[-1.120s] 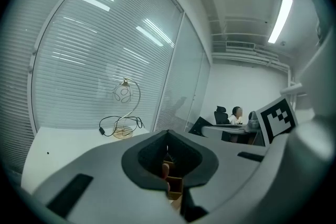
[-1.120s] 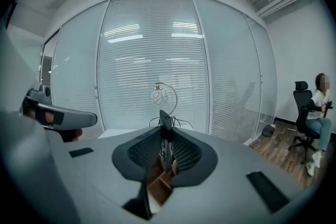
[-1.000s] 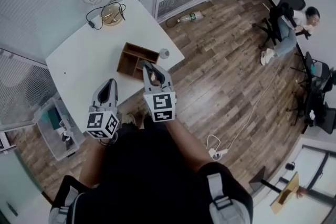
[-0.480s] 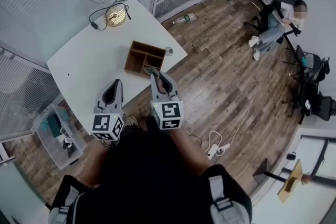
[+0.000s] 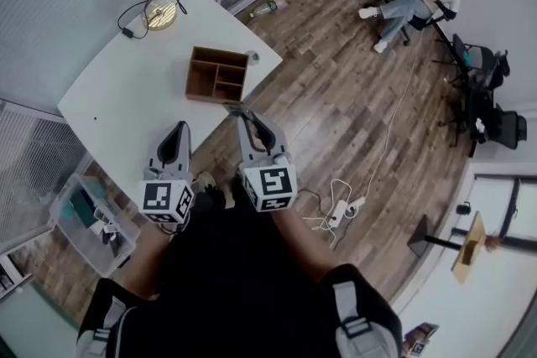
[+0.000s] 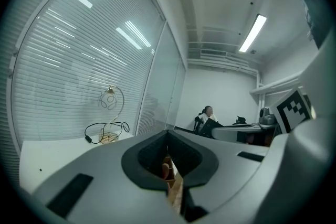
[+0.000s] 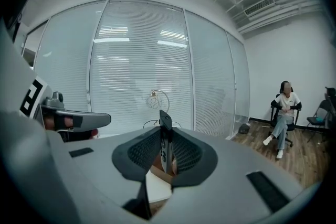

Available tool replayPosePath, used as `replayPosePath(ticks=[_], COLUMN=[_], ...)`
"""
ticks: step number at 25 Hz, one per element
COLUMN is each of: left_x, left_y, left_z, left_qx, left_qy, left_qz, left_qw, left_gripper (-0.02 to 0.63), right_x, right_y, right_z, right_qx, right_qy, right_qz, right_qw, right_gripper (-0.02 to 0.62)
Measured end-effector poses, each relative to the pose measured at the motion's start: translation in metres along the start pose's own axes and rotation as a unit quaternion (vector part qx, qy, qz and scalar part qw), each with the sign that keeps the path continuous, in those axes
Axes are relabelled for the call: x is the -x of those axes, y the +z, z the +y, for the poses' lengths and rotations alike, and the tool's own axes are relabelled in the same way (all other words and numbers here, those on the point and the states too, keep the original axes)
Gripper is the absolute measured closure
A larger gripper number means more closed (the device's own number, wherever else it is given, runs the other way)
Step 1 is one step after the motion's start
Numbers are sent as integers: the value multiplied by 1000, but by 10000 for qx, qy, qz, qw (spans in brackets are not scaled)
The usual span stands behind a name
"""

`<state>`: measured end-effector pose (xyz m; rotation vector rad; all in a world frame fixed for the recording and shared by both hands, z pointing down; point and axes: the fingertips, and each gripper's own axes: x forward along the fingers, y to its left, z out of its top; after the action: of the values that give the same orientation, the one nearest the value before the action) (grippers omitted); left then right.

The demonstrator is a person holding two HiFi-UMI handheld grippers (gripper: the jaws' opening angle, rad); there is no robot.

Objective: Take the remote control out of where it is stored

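Grey left gripper (image 5: 177,128), right gripper (image 5: 239,111) carry checkered marker cubes (image 5: 165,201).

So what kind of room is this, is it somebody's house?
Most likely an office, not a house: glass walls with blinds, black office chairs by the far wall, and a long strip light on the ceiling.

No word, brand or number can be read anywhere. The only sign-like marks are black-and-white square patterns without letters or digits. They sit on the left marker cube (image 5: 165,199) behind the left claw (image 5: 177,130) and on the right marker cube (image 5: 268,185) behind the right claw (image 5: 241,115). Both cubes are nearer the person than the wooden organizer (image 5: 216,74) on the table (image 5: 126,88). Button print on the remote control (image 7: 165,152) is too small to read.
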<state>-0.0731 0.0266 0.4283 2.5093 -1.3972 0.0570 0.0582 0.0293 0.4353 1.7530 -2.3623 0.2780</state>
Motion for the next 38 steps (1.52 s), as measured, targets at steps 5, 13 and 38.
replayPosePath(ticks=[5, 13, 38], left_x=[1, -2, -5], left_y=[6, 5, 4], left_z=[-17, -45, -53], left_qx=[-107, -180, -118], left_qy=[-20, 105, 375], left_qz=[-92, -175, -198], left_qw=[9999, 9996, 9990], left_gripper=[598, 598, 598], right_x=[15, 39, 41], right_y=[5, 1, -1], right_z=[-8, -27, -33], right_qx=[-39, -112, -98], right_qy=[26, 193, 463], right_qz=[-118, -241, -210], right_qw=[9999, 9995, 9987], right_gripper=[532, 532, 532])
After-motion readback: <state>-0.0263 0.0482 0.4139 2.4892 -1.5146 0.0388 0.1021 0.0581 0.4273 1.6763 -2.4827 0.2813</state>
